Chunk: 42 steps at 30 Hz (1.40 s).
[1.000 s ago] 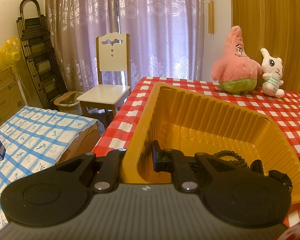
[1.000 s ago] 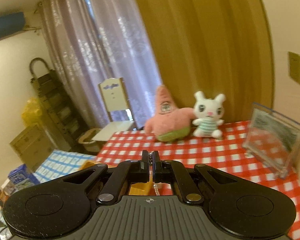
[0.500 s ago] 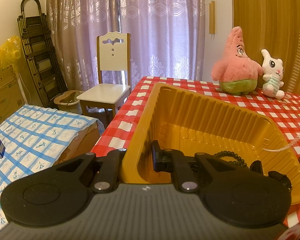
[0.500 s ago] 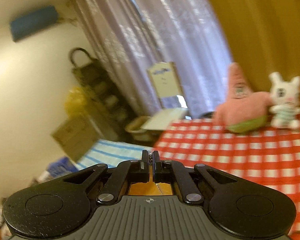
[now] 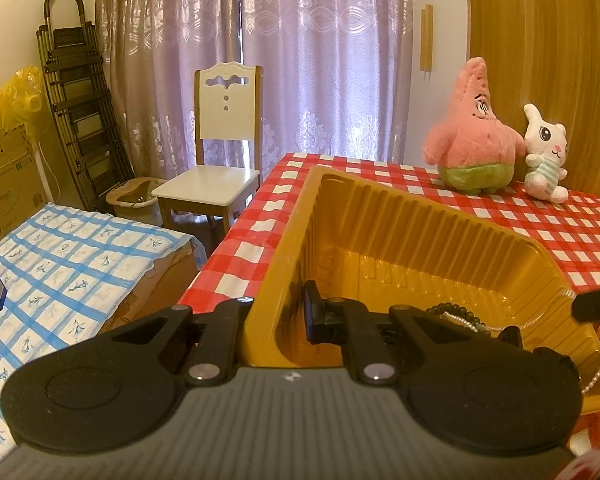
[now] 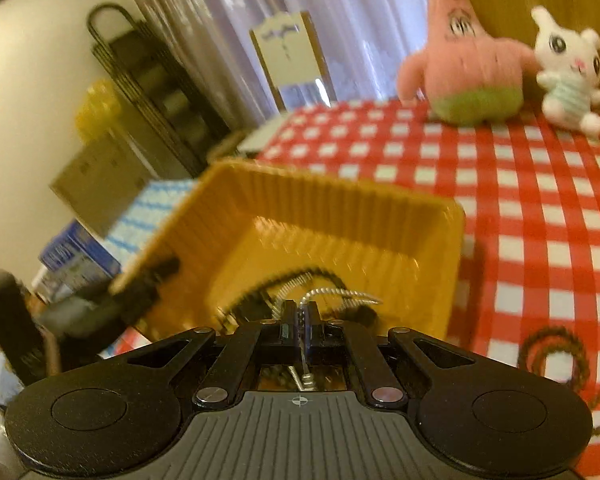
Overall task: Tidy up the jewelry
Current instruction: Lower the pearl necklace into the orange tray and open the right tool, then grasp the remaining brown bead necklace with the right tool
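A yellow ribbed plastic tray (image 5: 296, 216) sits on the red checked tablecloth. My left gripper (image 5: 278, 312) is shut on the tray's near left wall, one finger inside and one outside. A dark bead bracelet (image 5: 456, 314) lies in the tray. My right gripper (image 6: 300, 316) hangs over the tray (image 6: 452, 248), shut on a white pearl necklace (image 6: 340, 294) that trails down onto the dark beads (image 6: 324, 272). In the left wrist view the pearl strand (image 5: 596, 372) drapes over the tray's near right rim, below the right gripper's dark tip (image 5: 596, 304).
Another dark bead bracelet (image 6: 552, 344) lies on the cloth right of the tray. A pink star plush (image 5: 472, 136) and a white bunny plush (image 5: 546, 156) stand at the table's far side. A white chair (image 5: 220, 152) and a blue-checked covered box (image 5: 60, 264) are beyond the table's left edge.
My right gripper has come down and swung left over the tray with the pearl necklace; its tip and the strand now show in the left wrist view. The left gripper has stayed put.
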Each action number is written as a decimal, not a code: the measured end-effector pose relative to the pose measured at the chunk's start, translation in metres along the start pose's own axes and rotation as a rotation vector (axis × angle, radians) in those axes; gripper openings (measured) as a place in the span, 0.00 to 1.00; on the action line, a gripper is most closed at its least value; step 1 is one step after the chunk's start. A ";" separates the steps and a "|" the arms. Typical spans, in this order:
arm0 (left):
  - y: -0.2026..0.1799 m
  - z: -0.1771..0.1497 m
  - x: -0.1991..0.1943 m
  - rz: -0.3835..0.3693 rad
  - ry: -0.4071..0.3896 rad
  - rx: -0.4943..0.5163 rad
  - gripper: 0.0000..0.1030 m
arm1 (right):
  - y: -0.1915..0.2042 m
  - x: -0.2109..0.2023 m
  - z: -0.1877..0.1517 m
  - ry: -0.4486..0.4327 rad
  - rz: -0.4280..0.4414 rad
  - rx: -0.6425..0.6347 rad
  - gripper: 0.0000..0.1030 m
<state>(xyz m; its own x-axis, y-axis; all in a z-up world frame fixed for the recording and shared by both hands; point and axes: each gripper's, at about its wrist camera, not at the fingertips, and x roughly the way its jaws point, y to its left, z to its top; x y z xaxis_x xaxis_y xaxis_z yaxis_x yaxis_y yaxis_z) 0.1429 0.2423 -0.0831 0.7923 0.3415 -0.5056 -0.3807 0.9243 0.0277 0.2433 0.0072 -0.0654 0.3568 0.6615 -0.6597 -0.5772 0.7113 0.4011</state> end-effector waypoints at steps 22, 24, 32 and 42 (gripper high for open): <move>-0.001 -0.003 0.003 0.000 0.010 -0.006 0.11 | 0.013 0.027 -0.011 0.060 -0.093 -0.079 0.32; -0.001 -0.003 0.003 0.000 0.010 -0.006 0.11 | 0.014 0.021 -0.013 0.039 -0.106 -0.078 0.52; -0.002 -0.005 0.004 0.000 0.012 -0.003 0.11 | 0.014 0.001 -0.018 0.032 -0.124 -0.047 0.55; -0.001 -0.007 0.005 0.000 0.014 -0.006 0.11 | 0.003 -0.024 -0.026 0.009 -0.153 0.017 0.55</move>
<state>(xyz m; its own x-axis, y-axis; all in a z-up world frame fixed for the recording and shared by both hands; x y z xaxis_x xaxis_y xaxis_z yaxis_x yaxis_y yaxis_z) 0.1442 0.2419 -0.0920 0.7855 0.3390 -0.5178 -0.3833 0.9233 0.0229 0.2138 -0.0122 -0.0651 0.4331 0.5430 -0.7194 -0.5042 0.8075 0.3060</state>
